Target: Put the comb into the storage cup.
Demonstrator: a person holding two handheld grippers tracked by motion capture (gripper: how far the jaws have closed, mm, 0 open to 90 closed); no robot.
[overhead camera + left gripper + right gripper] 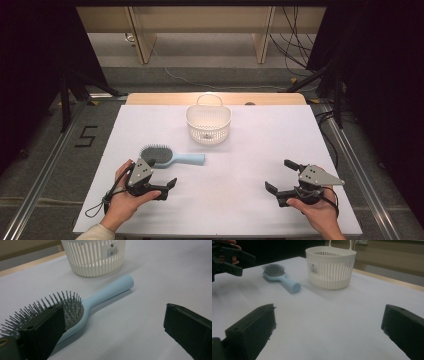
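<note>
The left gripper (159, 175) has its jaws wide open and holds nothing. One jaw sits just beside the bristles of the light blue hairbrush (82, 307), which lies flat on the white table (240, 200). The right gripper (281, 176) is wide open too, empty, well away. A white slotted basket (208, 123) stands behind the brush.

A pale blue hairbrush (172, 157) lies flat on the white table, grey bristles up, its head to the left and its handle pointing right. A white slatted basket (208, 124) with a loop handle stands upright near it, farther back at mid-table.
</note>
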